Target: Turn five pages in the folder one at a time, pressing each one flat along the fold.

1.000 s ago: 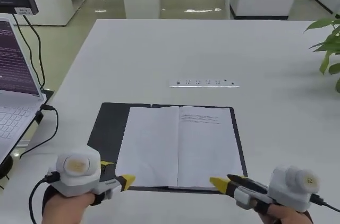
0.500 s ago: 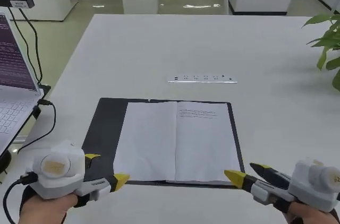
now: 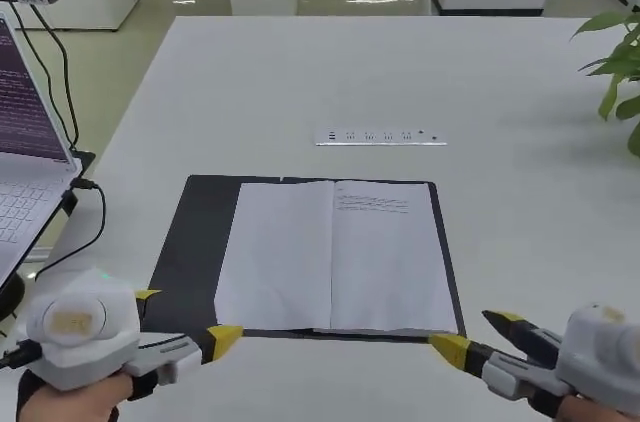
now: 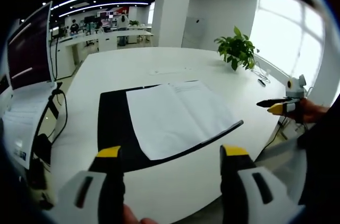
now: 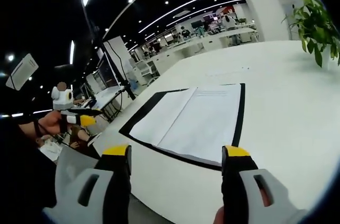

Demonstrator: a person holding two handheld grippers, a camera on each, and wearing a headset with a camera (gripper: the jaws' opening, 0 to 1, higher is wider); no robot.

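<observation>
While the folder point(image 3: 197, 242) lies open flat on the table point(image 3: 400, 72), the left gripper point(image 3: 185, 317) and right gripper point(image 3: 478, 334) hover empty and spread by its near corners; next, I judge, one must pinch the right page point(image 3: 390, 262) by its edge.

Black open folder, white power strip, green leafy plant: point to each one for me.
black open folder point(image 3: 190, 242), head view, bare left inside cover.
white power strip point(image 3: 380, 137), head view, middle of its body.
green leafy plant point(image 4: 237, 50), left gripper view, its leaves.
</observation>
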